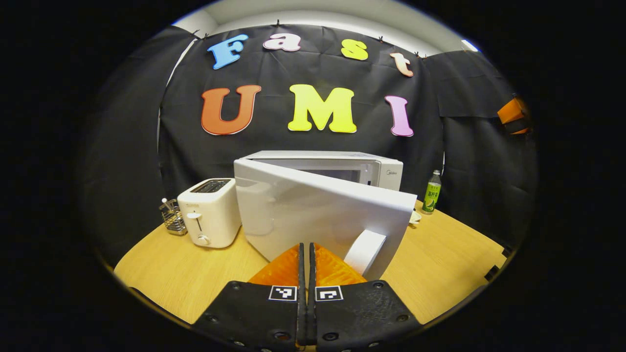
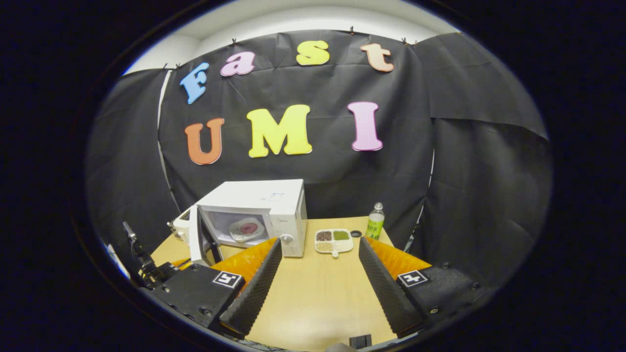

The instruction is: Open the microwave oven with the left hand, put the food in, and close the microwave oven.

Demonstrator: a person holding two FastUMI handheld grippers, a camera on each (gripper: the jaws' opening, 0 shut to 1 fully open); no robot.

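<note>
Left gripper view
Left gripper (image 1: 307, 254): fingers pressed together, holding nothing, just before the door handle (image 1: 364, 251).
Microwave (image 1: 342, 168): on the table (image 1: 440, 264), door (image 1: 313, 215) swung partly open.
Toaster (image 1: 209, 211): left of the door.

Right gripper view
Right gripper (image 2: 318, 264): fingers spread wide, empty.
Food tray (image 2: 334, 240): on the table, right of the microwave, beside a bottle (image 2: 375, 222).

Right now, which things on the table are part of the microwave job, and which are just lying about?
Part of the job:
- microwave oven, its door open
- divided food tray beside it
- left gripper, shut near the door handle
- right gripper, open

Lying about:
- toaster
- wire basket
- green bottle
</note>
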